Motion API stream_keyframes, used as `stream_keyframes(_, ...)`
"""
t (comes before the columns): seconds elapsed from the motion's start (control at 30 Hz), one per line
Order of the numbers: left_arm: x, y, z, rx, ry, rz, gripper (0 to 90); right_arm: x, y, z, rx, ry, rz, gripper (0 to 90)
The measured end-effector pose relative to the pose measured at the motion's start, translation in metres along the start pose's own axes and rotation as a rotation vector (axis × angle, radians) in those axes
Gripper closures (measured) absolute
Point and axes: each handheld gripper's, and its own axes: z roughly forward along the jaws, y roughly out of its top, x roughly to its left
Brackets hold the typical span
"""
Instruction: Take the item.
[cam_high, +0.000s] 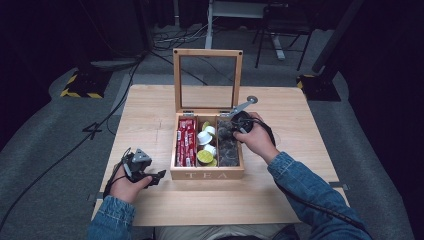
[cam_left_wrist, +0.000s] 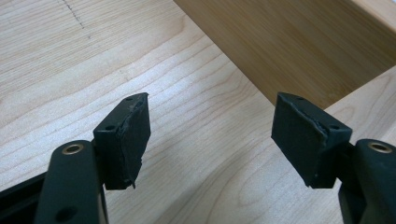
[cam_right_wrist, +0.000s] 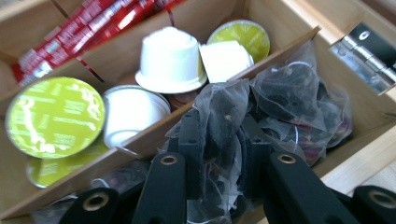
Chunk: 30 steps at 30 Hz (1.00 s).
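A wooden tea box (cam_high: 206, 174) stands open in the middle of the table, its glass lid (cam_high: 207, 80) upright. It holds red sachets (cam_high: 186, 142) on the left, capsules (cam_high: 206, 145) in the middle and dark mesh tea bags (cam_high: 229, 147) on the right. My right gripper (cam_high: 231, 129) reaches down into the right compartment. In the right gripper view its jaws (cam_right_wrist: 224, 140) are shut on one dark tea bag (cam_right_wrist: 223, 112), with more tea bags (cam_right_wrist: 294, 93) behind. My left gripper (cam_high: 159, 176) rests low by the box's front left corner, and in the left gripper view it (cam_left_wrist: 210, 135) is open with nothing between its pads.
White capsules (cam_right_wrist: 170, 58) and green-lidded ones (cam_right_wrist: 53, 116) sit beyond a thin divider next to the tea bags. A metal hinge (cam_right_wrist: 369, 56) is at the box's back corner. The box wall (cam_left_wrist: 299, 42) lies just ahead of the left jaws. Bare tabletop (cam_high: 300, 125) flanks the box.
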Motion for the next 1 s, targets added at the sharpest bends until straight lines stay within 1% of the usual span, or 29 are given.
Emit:
stream_keyframes(0.2,0.004,-0.004,0.001,0.015,0.025,0.003,28.6,0.003,-0.004,-0.017,-0.057,0.004,-0.005,75.2)
stream_keyframes(0.3,0.006,-0.007,0.001,0.036,0.058,0.028,28.4,0.006,-0.003,-0.026,-0.091,0.006,-0.009,75.2)
stream_keyframes(0.33,0.008,-0.008,0.001,0.041,0.064,0.027,28.3,0.007,-0.003,-0.033,-0.111,0.008,-0.014,75.1)
stream_keyframes(0.37,0.008,-0.008,0.001,0.041,0.064,0.027,28.3,0.007,-0.003,-0.033,-0.111,0.008,-0.014,75.1)
stream_keyframes(0.4,0.01,-0.011,0.001,0.039,0.058,0.017,28.3,0.008,-0.003,-0.039,-0.131,0.011,-0.016,75.1)
stream_keyframes(0.43,0.01,-0.011,0.001,0.039,0.058,0.017,28.3,0.008,-0.003,-0.039,-0.131,0.011,-0.016,75.1)
stream_keyframes(0.47,0.011,-0.013,0.003,0.043,0.054,0.008,28.3,0.009,-0.003,-0.046,-0.149,0.011,-0.02,75.1)
stream_keyframes(0.5,0.011,-0.013,0.003,0.043,0.054,0.008,28.2,0.009,-0.003,-0.046,-0.149,0.011,-0.02,75.1)
stream_keyframes(0.57,0.012,-0.014,0.003,0.035,0.05,0.01,28.2,0.009,-0.003,-0.053,-0.169,0.009,-0.027,74.9)
stream_keyframes(0.6,0.013,-0.015,0.002,0.032,0.046,0.005,28.0,0.01,-0.003,-0.058,-0.189,0.012,-0.032,74.7)
stream_keyframes(0.63,0.013,-0.015,0.002,0.032,0.046,0.005,27.9,0.01,-0.003,-0.058,-0.189,0.012,-0.032,74.7)
stream_keyframes(0.67,0.014,-0.016,0.003,0.026,0.044,0.007,27.7,0.01,-0.004,-0.064,-0.204,0.004,-0.04,74.7)
stream_keyframes(0.7,0.014,-0.016,0.003,0.026,0.044,0.007,27.1,0.01,-0.004,-0.064,-0.204,0.004,-0.04,74.7)
stream_keyframes(0.73,0.014,-0.016,0.003,0.022,0.044,0.009,26.5,0.01,-0.006,-0.07,-0.218,0.001,-0.041,74.6)
stream_keyframes(0.77,0.014,-0.016,0.003,0.021,0.043,0.01,26.5,0.01,-0.006,-0.07,-0.218,0.001,-0.041,74.6)
stream_keyframes(0.83,0.015,-0.017,0.005,0.015,0.048,0.033,23.9,0.009,-0.009,-0.079,-0.229,-0.008,-0.045,74.5)
stream_keyframes(0.87,0.015,-0.017,0.005,0.015,0.048,0.033,23.2,0.009,-0.009,-0.079,-0.229,-0.008,-0.045,74.5)
stream_keyframes(0.93,0.015,-0.018,0.007,0.006,0.05,0.047,21.9,0.007,-0.014,-0.088,-0.237,-0.016,-0.042,74.4)
stream_keyframes(0.97,0.015,-0.018,0.007,0.006,0.05,0.047,21.1,0.007,-0.014,-0.088,-0.237,-0.016,-0.042,74.4)
stream_keyframes(1.0,0.015,-0.018,0.007,0.005,0.051,0.048,20.6,0.006,-0.018,-0.093,-0.243,-0.023,-0.04,74.3)
